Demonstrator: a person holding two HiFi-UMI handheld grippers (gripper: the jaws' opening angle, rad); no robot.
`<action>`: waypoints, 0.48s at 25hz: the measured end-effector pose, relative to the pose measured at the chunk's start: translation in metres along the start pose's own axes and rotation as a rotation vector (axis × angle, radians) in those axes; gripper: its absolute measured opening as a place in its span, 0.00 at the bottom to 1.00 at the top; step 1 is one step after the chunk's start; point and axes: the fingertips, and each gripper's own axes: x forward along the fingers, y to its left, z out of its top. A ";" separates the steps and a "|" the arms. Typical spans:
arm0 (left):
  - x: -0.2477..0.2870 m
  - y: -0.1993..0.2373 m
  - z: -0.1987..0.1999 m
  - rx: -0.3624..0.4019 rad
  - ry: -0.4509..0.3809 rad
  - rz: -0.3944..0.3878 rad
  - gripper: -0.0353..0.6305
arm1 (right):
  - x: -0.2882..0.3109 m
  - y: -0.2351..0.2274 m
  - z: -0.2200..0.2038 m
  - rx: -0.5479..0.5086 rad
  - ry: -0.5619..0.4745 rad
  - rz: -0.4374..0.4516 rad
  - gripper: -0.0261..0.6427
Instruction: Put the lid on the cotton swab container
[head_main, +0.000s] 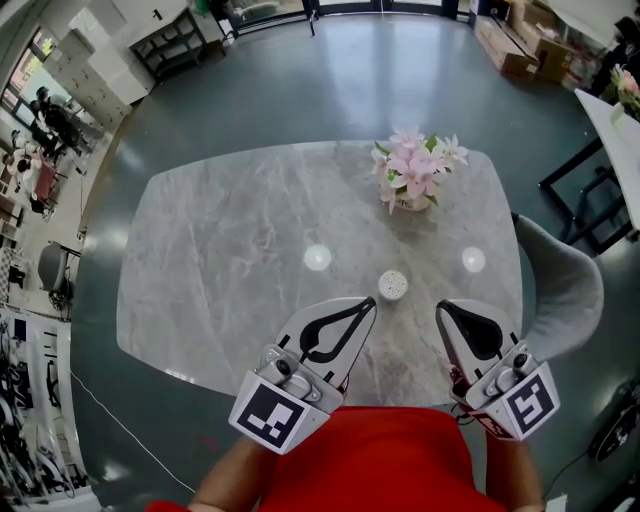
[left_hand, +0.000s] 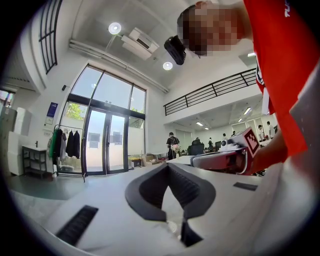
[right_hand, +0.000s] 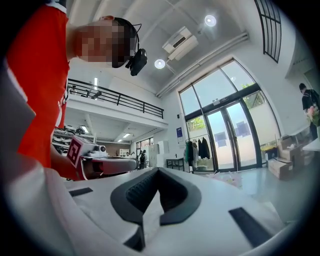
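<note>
A small round white container (head_main: 393, 285) with a dotted top stands on the grey marble table (head_main: 220, 260), near its front middle. Whether that top is a lid I cannot tell. My left gripper (head_main: 370, 302) is shut and empty, its tips just left of and below the container, not touching it. My right gripper (head_main: 442, 308) is also shut and empty, a little to the container's right. In the left gripper view the closed jaws (left_hand: 168, 166) point level across the room, with the right gripper (left_hand: 225, 157) beside them. The right gripper view shows its closed jaws (right_hand: 158, 171) and the left gripper (right_hand: 100, 164).
A pot of pink flowers (head_main: 413, 170) stands at the table's far right. Two bright round light spots (head_main: 317, 257) lie on the tabletop. A grey chair (head_main: 565, 290) stands at the right edge. The person's red shirt (head_main: 390, 460) fills the near side.
</note>
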 end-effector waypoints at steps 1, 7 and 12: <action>0.000 0.000 0.000 0.001 0.000 -0.001 0.08 | 0.000 0.000 0.000 0.000 0.001 0.001 0.05; 0.000 -0.001 0.000 -0.005 -0.001 -0.004 0.08 | 0.000 0.003 0.001 0.002 0.012 0.011 0.05; -0.001 0.002 -0.001 -0.020 -0.001 0.003 0.08 | 0.004 0.004 0.002 0.000 0.016 0.022 0.05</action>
